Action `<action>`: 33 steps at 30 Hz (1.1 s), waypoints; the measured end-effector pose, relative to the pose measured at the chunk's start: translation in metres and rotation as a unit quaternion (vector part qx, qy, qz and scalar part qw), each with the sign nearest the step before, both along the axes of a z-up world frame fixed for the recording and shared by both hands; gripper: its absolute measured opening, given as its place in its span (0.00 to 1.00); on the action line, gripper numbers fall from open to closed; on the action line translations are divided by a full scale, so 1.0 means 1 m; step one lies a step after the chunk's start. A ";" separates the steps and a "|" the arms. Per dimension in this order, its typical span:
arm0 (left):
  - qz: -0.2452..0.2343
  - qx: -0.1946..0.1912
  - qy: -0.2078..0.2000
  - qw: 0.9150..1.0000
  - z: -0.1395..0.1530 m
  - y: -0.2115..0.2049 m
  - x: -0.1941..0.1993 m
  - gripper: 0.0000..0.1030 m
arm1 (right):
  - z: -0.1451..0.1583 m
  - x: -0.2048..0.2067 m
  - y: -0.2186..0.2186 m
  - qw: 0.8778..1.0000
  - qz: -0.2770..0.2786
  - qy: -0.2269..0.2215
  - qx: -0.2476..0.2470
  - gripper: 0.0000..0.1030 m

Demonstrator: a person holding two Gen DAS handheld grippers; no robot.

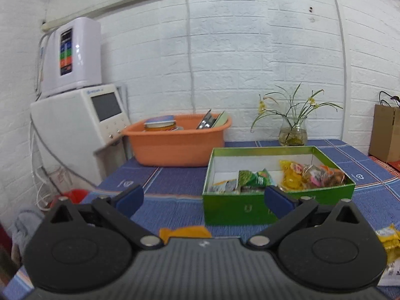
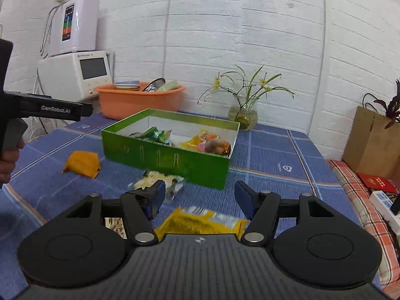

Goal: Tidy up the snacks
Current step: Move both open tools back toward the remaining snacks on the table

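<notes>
A green box [image 1: 235,208] [image 2: 170,158] stands open on the blue checked tablecloth and holds several snack packets, among them a green one [image 1: 253,177] [image 2: 157,135] and a yellow one [image 1: 291,175]. My left gripper [image 1: 203,197] is open and empty above the cloth, just in front of the box, over an orange packet [image 1: 185,232] [image 2: 82,163]. My right gripper [image 2: 200,196] is open and empty above a yellow packet [image 2: 200,221]. A pale yellow packet [image 2: 157,181] lies by the box's front wall. The left gripper's body [image 2: 50,110] shows at the left of the right wrist view.
An orange basin [image 1: 175,142] [image 2: 140,100] with dishes stands behind the box, next to white appliances [image 1: 77,125]. A glass vase with flowers [image 1: 292,132] [image 2: 242,115] is at the back. A brown paper bag [image 2: 372,142] stands at the right. Another yellow packet [image 1: 388,240] lies at the right.
</notes>
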State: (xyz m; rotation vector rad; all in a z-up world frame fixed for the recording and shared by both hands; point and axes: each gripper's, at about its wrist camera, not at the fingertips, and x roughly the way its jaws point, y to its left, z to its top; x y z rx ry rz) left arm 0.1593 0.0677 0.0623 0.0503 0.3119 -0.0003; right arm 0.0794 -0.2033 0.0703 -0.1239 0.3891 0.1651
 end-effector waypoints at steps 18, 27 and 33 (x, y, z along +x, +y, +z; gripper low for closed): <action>-0.067 0.032 0.082 0.994 -0.050 -0.053 -0.079 1.00 | -0.034 -0.035 0.012 0.994 -0.084 0.063 0.037 0.98; -0.086 0.052 0.096 0.990 -0.056 -0.068 -0.084 1.00 | -0.038 -0.036 0.009 0.987 -0.121 0.096 0.033 0.99; -0.091 0.062 0.105 0.988 -0.061 -0.074 -0.086 1.00 | -0.039 -0.038 0.009 0.988 -0.111 0.097 0.036 0.99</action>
